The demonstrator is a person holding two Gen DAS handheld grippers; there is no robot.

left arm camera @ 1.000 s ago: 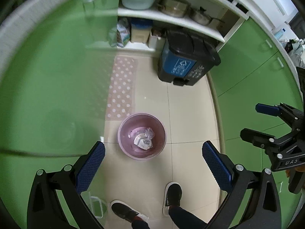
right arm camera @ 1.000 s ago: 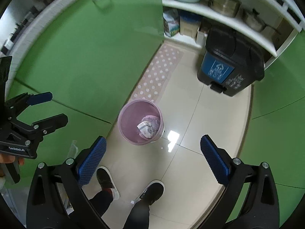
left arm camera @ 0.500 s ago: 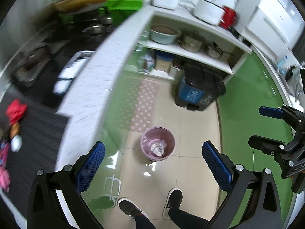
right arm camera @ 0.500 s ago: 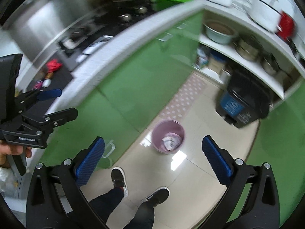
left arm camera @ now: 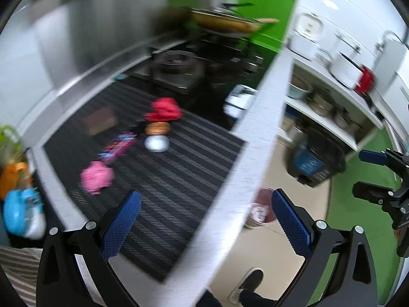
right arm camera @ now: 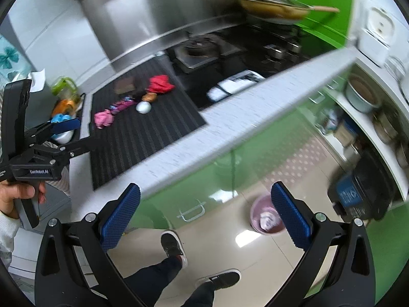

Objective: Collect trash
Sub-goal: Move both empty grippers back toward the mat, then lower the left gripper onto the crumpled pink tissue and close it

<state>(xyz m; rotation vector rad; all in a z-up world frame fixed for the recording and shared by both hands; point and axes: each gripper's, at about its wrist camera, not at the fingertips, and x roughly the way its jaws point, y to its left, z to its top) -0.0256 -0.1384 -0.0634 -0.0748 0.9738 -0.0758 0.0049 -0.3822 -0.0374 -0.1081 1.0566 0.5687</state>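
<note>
Several bits of trash lie on a black ribbed mat (right arm camera: 143,138) on the countertop: a red crumpled piece (right arm camera: 159,83), an orange piece (right arm camera: 149,97), a white ball (right arm camera: 143,107), a long pink wrapper (right arm camera: 122,105) and a pink crumpled wad (right arm camera: 104,119). The left wrist view shows the red piece (left arm camera: 165,110), the white ball (left arm camera: 156,143) and the pink wad (left arm camera: 97,177), all blurred. My left gripper (left arm camera: 205,223) is open and holds nothing, short of the mat. My right gripper (right arm camera: 204,220) hangs open over the floor. A pink bin (right arm camera: 265,217) with paper inside stands on the floor.
A white countertop edge (right arm camera: 242,117) runs above green cabinet doors. A stove (right arm camera: 199,48) and a wok (right arm camera: 273,5) sit behind the mat. A blue and black pedal bin (right arm camera: 358,192) stands by shelves of pots. The person's shoes (right arm camera: 173,248) are on the tiled floor.
Both views have swung up from the floor and the pink bin to the countertop with the trash. The bin now sits low and to the right. Both grippers stay open.
</note>
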